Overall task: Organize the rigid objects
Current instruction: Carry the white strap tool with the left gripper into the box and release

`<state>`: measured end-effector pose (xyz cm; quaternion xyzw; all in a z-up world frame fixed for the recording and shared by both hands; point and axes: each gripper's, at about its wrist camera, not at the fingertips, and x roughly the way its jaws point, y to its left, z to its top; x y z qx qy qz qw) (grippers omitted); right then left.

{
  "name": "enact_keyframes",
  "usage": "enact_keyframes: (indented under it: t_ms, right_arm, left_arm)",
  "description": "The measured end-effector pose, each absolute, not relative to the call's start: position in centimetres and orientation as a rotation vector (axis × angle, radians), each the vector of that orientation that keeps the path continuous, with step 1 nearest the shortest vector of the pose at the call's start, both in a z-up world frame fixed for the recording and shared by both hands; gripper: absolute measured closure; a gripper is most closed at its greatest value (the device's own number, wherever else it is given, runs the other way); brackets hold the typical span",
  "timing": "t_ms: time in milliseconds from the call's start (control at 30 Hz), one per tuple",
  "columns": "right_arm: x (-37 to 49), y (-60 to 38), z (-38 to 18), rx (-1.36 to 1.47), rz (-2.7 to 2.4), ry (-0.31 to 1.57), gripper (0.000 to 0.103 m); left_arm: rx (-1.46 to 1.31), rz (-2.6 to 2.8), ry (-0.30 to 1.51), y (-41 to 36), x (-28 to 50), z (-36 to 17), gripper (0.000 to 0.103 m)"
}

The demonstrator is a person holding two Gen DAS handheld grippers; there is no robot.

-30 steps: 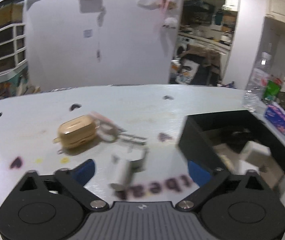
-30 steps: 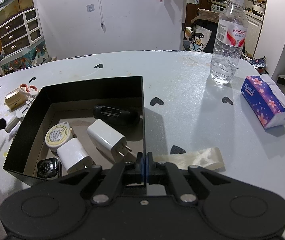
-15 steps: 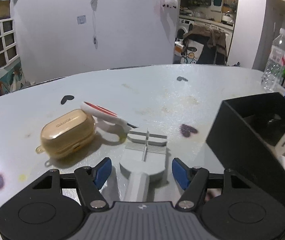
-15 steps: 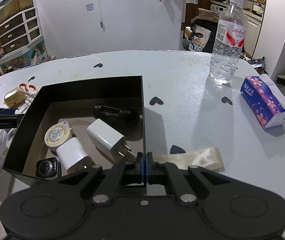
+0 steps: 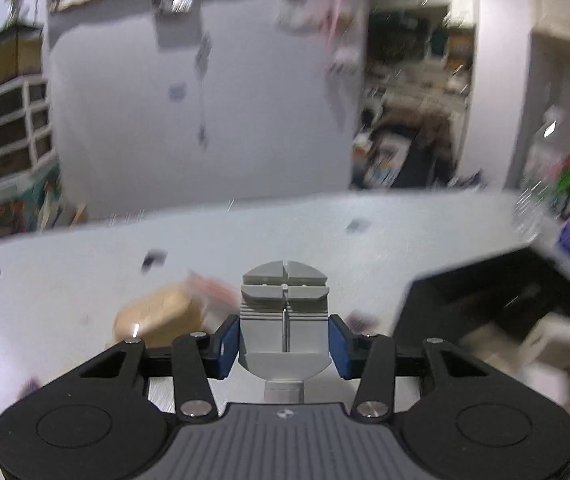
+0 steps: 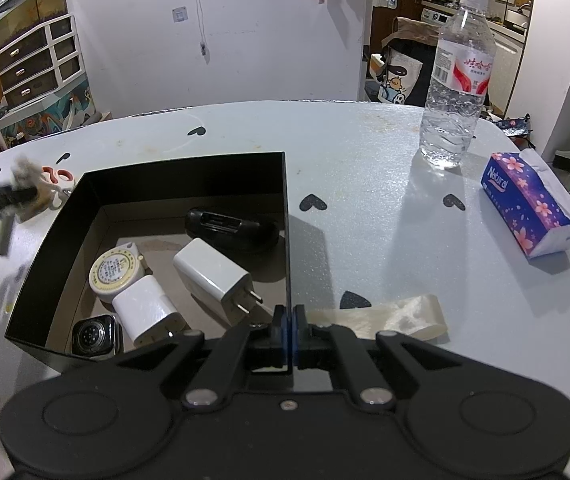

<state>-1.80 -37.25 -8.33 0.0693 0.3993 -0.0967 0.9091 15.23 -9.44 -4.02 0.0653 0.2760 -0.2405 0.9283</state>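
Observation:
My left gripper [image 5: 284, 342] is shut on a grey plastic tool [image 5: 284, 320] and holds it above the table; it shows blurred in the right wrist view [image 6: 13, 196]. A tan earbud case [image 5: 157, 316] and red-handled scissors [image 6: 59, 178] lie on the table behind it. My right gripper [image 6: 288, 326] is shut on the near right wall of the black box [image 6: 189, 172]. In the box lie two white chargers [image 6: 215, 276], a round tape measure [image 6: 115, 270], a black holder [image 6: 231, 230] and a watch [image 6: 93, 338].
A water bottle [image 6: 457, 92] stands at the back right of the table. A purple tissue pack [image 6: 531, 202] lies at the right edge. A strip of clear tape [image 6: 385, 318] lies right of my right gripper. Drawers stand beyond the table at the left.
My left gripper closed on the grey tool and lifted it off the table, swinging towards the box. My right gripper has stayed on the box wall.

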Motion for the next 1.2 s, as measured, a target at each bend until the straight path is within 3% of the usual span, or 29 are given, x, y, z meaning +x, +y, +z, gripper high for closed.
enact_keyframes:
  t_ms: [300, 667, 1000, 1033, 1067, 1100, 1200]
  right_arm:
    - [-1.8, -37.3, -8.3, 0.148, -0.192, 0.819, 0.1]
    - [-1.9, -37.3, -8.3, 0.151, -0.185, 0.816, 0.1]
    - [-1.8, -37.3, -8.3, 0.155, -0.184, 0.815, 0.1]
    - [-1.8, -37.3, -8.3, 0.155, -0.184, 0.815, 0.1]
    - [-1.8, -37.3, -8.3, 0.154, -0.185, 0.815, 0.1]
    - [-1.8, -37.3, -8.3, 0.155, -0.185, 0.815, 0.1]
    - [-1.8, -37.3, -8.3, 0.154, -0.184, 0.815, 0.1]
  left_arm:
    - [0.153, -0.728, 0.471, -15.0, 11.5, -0.1, 0.056]
    - [0.27, -0.79, 0.624, -21.6, 11.9, -4.4, 0.056]
    - [0.176, -0.769, 0.747, -22.4, 13.6, -5.9, 0.055]
    - [0.152, -0.765, 0.752, -22.2, 13.8, -5.9, 0.051]
    - [0.144, -0.761, 0.759, -22.1, 13.9, -5.9, 0.037]
    - [0.141, -0.753, 0.761, -22.0, 13.9, -5.8, 0.03]
    - [0.142, -0.761, 0.757, -21.7, 13.7, -5.5, 0.026]
